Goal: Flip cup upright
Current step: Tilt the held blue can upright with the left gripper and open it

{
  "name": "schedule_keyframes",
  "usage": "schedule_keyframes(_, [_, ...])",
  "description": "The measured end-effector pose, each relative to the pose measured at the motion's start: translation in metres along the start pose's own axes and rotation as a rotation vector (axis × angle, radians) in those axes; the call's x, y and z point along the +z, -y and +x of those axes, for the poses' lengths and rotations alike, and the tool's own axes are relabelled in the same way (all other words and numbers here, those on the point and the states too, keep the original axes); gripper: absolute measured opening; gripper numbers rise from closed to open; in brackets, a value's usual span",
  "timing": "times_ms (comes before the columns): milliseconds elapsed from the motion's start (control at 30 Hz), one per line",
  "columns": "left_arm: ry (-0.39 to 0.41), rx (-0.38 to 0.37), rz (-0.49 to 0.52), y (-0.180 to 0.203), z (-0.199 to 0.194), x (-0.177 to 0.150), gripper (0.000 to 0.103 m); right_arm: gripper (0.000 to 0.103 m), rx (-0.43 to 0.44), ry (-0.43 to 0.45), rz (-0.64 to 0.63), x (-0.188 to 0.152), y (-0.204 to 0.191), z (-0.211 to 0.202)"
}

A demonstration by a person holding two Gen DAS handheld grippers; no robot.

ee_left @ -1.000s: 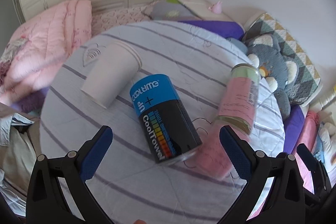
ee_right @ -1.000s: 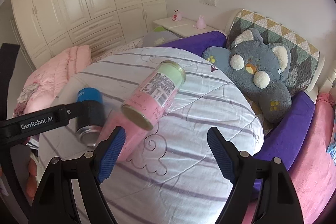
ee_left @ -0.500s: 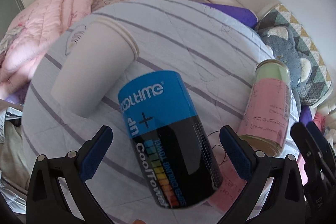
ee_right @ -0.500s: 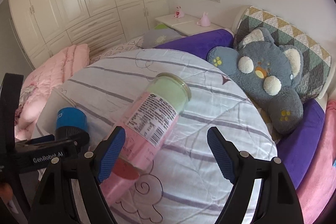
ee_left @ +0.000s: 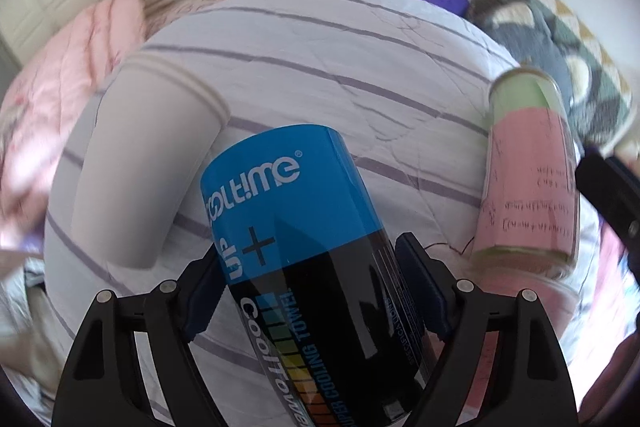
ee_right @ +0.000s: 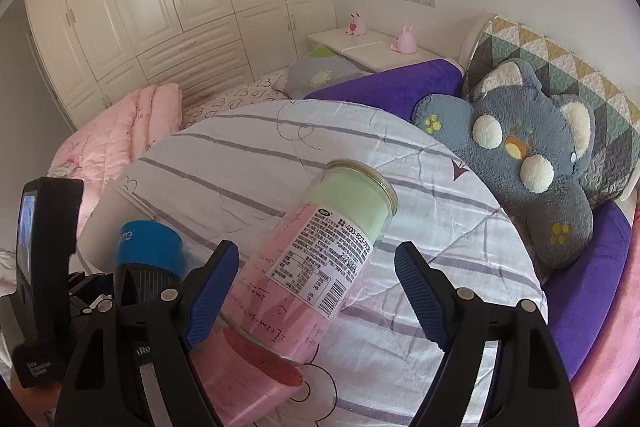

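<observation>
The left gripper [ee_left: 310, 291] has its jaws closed against the sides of the blue-and-black can [ee_left: 316, 275], which lies on the striped quilt [ee_left: 340, 67]; just beyond, touching the can's far left, the white cup [ee_left: 148, 163] lies on its side. The right gripper [ee_right: 316, 291] stands wide open and holds nothing, its jaws either side of the pink jar [ee_right: 320, 259], which lies tilted on the quilt; farther off sits a grey plush [ee_right: 520, 155].
</observation>
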State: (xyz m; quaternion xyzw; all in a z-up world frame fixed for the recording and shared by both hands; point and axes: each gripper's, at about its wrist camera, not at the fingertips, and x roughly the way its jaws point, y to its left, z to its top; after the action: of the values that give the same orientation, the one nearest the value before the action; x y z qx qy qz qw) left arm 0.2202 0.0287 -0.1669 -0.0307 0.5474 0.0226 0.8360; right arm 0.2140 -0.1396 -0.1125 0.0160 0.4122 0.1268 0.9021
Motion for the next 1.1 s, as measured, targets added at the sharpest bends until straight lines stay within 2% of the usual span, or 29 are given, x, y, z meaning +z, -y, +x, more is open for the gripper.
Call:
schedule_keyframes(133, [0.008, 0.042, 0.152, 0.007, 0.0, 0.006, 0.082, 0.082, -0.001, 0.005, -0.011, 0.002, -0.007, 0.002])
schedule_keyframes(300, [0.018, 0.093, 0.282, 0.007, -0.002, 0.001, 0.082, 0.082, -0.003, -0.019, -0.019, 0.001, -0.013, 0.008])
schedule_keyframes(600, [0.059, 0.089, 0.406, 0.006, -0.014, -0.015, 0.081, 0.082, -0.012, -0.017, -0.042, 0.001, -0.028, 0.002])
schedule_keyframes(700, [0.099, 0.102, 0.482, 0.008, -0.021, -0.022, 0.081, 0.082, -0.011, -0.026, -0.042, -0.003, -0.034, -0.001])
schedule_keyframes(833, [0.114, 0.102, 0.57, 0.008, -0.028, -0.034, 0.081, 0.082, -0.019, -0.049, -0.029, -0.01, -0.037, -0.003])
schedule_keyframes(1100, [0.114, 0.093, 0.614, 0.013, -0.034, -0.044, 0.081, 0.081, -0.034, -0.065, -0.017, -0.017, -0.04, -0.004])
